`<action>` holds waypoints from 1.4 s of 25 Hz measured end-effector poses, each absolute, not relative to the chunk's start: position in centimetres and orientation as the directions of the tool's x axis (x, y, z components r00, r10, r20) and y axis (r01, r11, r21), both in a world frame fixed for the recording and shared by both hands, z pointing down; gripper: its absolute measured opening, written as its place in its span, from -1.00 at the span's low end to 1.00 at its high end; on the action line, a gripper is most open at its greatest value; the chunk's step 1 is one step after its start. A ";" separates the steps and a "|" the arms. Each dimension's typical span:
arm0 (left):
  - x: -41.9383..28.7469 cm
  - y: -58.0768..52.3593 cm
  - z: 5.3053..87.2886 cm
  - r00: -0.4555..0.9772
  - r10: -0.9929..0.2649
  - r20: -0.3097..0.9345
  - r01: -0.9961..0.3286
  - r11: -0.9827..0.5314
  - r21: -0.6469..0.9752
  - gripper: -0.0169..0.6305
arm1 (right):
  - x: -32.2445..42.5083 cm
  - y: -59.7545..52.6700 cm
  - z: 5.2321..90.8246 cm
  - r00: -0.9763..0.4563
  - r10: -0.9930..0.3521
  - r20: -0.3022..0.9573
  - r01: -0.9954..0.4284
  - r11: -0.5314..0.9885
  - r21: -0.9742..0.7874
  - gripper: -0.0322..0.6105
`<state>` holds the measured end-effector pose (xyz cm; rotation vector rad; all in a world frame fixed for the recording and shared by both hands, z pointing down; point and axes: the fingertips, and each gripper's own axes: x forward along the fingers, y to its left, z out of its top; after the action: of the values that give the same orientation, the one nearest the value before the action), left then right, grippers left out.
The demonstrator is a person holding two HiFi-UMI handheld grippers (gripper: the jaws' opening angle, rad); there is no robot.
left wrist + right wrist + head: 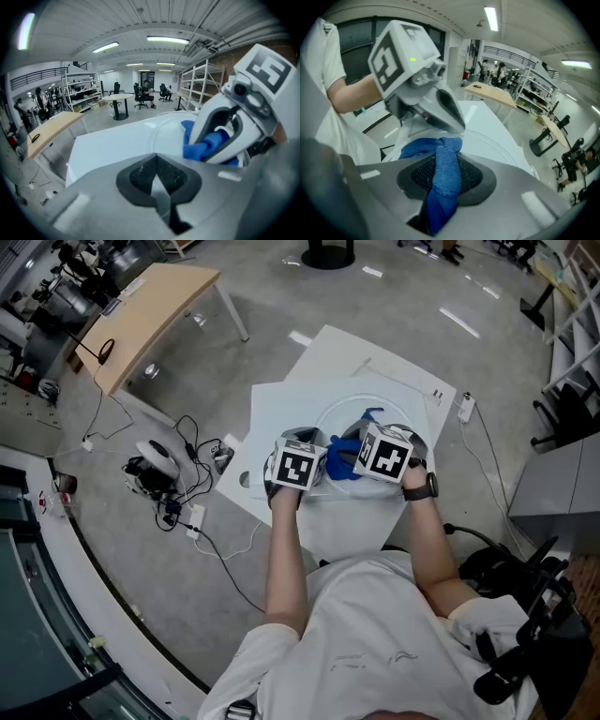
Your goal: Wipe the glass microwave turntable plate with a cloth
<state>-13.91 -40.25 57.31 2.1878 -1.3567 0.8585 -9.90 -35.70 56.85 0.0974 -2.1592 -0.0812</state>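
Wooden table (155, 310) upper left, cables (173, 488) on floor below it. White worktop (281, 409) mid-frame carries glass plate (394, 413). Left tongs (159, 185) by plate's left edge — pads together, nothing between them. Blue cloth (440, 150) bunched on plate, just right of centre — right tongs (440, 183) clamped tight on its near end.

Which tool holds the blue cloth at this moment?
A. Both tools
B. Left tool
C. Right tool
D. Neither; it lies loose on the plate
C: in the right gripper view the cloth is pinched in the jaws of the right tool, while the left tool has no cloth between its jaws.
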 end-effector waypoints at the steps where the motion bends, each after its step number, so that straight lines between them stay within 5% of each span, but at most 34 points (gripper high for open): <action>1: -13.9 -40.2 57.3 0.329 -0.639 0.695 -0.902 -0.431 0.030 -0.95 | -10.3 -36.9 56.8 -0.568 -0.143 0.811 -0.092 0.990 0.109 -0.58; 11: -13.6 -40.1 57.4 0.341 -0.638 0.691 -0.896 -0.442 0.034 -0.95 | -4.7 -47.2 56.3 -0.427 -0.552 0.716 -0.481 0.809 0.337 -0.61; 16: -13.9 -40.2 57.4 0.323 -0.647 0.691 -0.901 -0.434 0.014 -0.95 | 0.5 -47.7 56.0 -0.345 -0.588 0.732 -0.524 0.767 0.369 -0.61; 21: -14.3 -40.1 57.4 0.321 -0.648 0.691 -0.903 -0.428 0.018 -0.95 | 2.1 -44.5 56.1 -0.365 -0.480 0.798 -0.437 0.845 0.308 -0.61; 27: -14.3 -40.2 57.4 0.313 -0.651 0.691 -0.907 -0.420 0.016 -0.94 | 0.7 -39.6 56.6 -0.378 -0.314 0.871 -0.104 0.949 0.297 -0.67; 35: -14.2 -40.3 57.3 0.315 -0.649 0.693 -0.907 -0.420 0.020 -0.95 | -6.4 -34.6 56.7 -0.460 -0.103 0.882 0.151 0.970 0.192 -0.62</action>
<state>-14.17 -40.27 57.31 2.1799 -1.3814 0.8619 -6.44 -34.64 56.66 -0.0344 -2.0282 -0.2936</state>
